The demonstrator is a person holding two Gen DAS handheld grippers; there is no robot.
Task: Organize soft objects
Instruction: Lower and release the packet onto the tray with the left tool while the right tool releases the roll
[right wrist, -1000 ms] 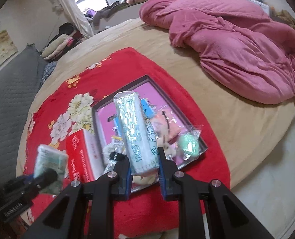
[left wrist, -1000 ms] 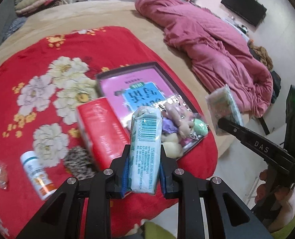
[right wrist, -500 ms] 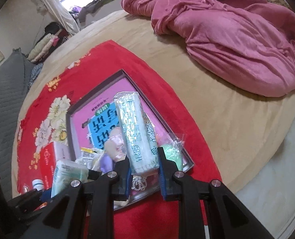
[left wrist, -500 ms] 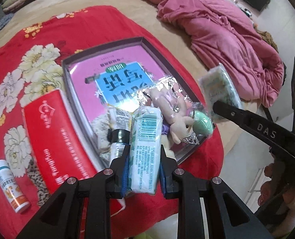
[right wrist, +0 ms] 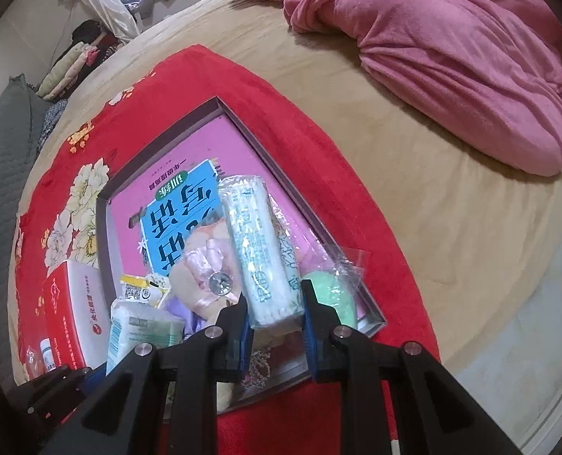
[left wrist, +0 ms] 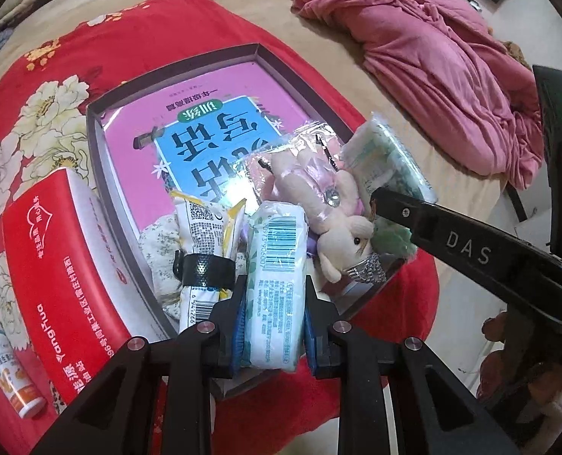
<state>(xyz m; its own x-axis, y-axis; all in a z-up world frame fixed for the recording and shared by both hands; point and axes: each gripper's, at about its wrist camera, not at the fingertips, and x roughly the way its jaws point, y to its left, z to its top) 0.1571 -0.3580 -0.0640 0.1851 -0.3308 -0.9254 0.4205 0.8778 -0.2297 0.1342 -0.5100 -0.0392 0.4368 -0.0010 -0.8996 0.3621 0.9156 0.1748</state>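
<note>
My left gripper (left wrist: 274, 303) is shut on a white tissue pack with a barcode (left wrist: 275, 265), held low over the near end of the dark tray (left wrist: 212, 55). My right gripper (right wrist: 275, 311) is shut on a second, green-printed tissue pack (right wrist: 260, 250), held over the tray's right side (right wrist: 243, 125); this pack also shows in the left wrist view (left wrist: 389, 161). In the tray lie a pink book (left wrist: 205, 113), a bagged plush rabbit (left wrist: 318, 197), a yellow-white packet with a black band (left wrist: 201, 250) and a green soft item (right wrist: 330, 299).
The tray sits on a red floral blanket (left wrist: 110, 30) on a tan bed (right wrist: 413, 174). A red tissue box (left wrist: 53, 265) and a small white bottle (left wrist: 8, 371) lie left of the tray. A pink quilt (right wrist: 451, 45) is heaped at the far right.
Both grippers have moved down and closer to the tray with their tissue packs still held. The tray now fills more of both views.
</note>
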